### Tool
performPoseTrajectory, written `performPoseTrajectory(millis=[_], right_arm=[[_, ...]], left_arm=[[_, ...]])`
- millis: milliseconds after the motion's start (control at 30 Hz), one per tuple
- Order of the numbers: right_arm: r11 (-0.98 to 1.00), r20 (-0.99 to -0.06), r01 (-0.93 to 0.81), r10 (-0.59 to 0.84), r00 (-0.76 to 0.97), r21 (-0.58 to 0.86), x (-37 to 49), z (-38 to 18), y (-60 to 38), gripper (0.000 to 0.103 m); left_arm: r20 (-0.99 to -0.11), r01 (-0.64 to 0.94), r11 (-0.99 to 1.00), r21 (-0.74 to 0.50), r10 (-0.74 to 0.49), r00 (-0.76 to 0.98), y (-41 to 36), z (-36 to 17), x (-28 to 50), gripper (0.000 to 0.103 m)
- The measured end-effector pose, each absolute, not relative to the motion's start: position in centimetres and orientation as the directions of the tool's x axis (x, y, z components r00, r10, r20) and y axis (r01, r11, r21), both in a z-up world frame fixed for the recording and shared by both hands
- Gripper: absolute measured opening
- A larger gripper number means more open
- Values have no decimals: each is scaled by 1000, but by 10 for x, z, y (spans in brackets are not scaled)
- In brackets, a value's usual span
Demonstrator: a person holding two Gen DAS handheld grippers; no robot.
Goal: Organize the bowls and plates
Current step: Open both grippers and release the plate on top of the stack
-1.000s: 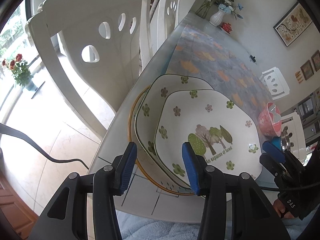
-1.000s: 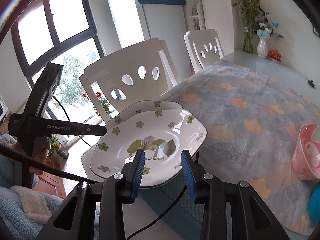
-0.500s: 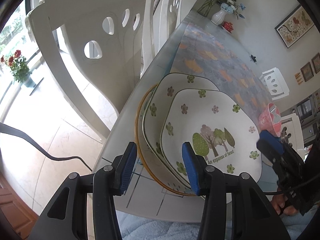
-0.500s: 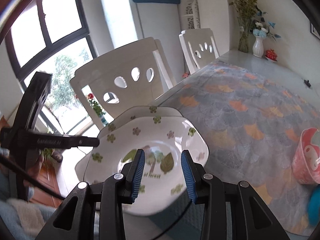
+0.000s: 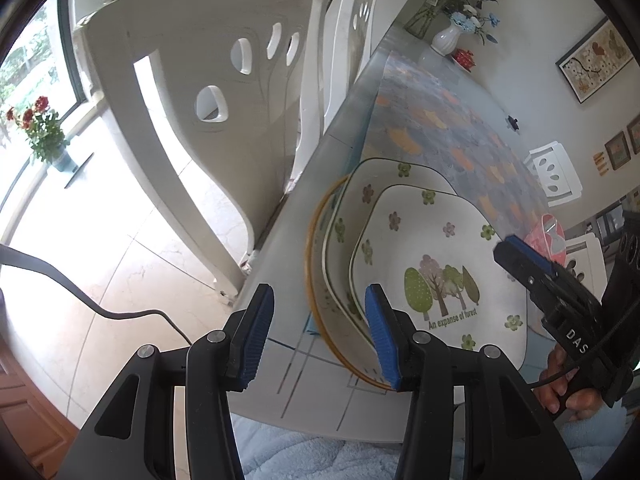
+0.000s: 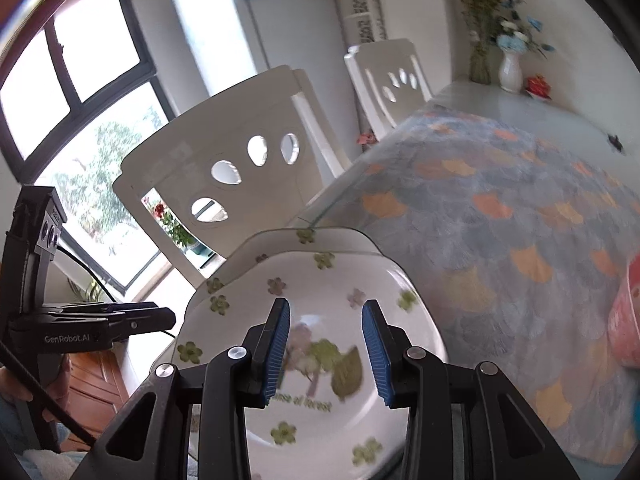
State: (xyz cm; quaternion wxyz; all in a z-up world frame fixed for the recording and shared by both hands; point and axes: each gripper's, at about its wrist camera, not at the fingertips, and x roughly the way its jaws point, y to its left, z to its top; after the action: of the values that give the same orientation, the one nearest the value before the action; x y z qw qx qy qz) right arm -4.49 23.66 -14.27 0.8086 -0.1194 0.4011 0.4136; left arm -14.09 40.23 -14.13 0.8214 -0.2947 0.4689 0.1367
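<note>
In the left wrist view, the chair [image 5: 224, 92] fills the upper left of the frame, standing just beside the table [image 5: 280, 248] edge. At lower centre, the left gripper [image 5: 316, 332] has its fingers spread with nothing between them; its right pad sits in front of the near rim of the stack, so it appears positioned to steady or take that rim, though contact cannot be confirmed. The stack occupies centre right: a top plate [image 5: 432, 256] with a tree print, nested on a larger flowered plate [image 5: 372, 184], which rests on a yellow-rimmed plate [image 5: 316, 240]. The graded nesting, largest at the bottom, probably keeps the pile stable near the table corner. At far right, the right gripper [image 5: 516, 248] reaches over the top plate's right side, with a pink bowl [image 5: 554, 236] behind it. In the right wrist view, the left gripper appears at left, apart from the stack; at lower centre the right gripper's fingers are parted, empty, directly above the top plate; the patterned cloth [image 6: 500, 220] spreads to the right.
</note>
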Motion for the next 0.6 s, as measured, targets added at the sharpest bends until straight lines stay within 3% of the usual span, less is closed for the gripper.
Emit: performPoseTrajectory(millis=[333, 600], right_arm=[[601, -755, -790, 573, 319, 122, -38, -144, 281, 36], [492, -764, -856, 610, 210, 158, -72, -146, 271, 36]], left_arm=[[-875, -458, 834, -308, -59, 481, 404, -141, -141, 45], [-895, -455, 838, -302, -84, 438, 411, -151, -136, 45]])
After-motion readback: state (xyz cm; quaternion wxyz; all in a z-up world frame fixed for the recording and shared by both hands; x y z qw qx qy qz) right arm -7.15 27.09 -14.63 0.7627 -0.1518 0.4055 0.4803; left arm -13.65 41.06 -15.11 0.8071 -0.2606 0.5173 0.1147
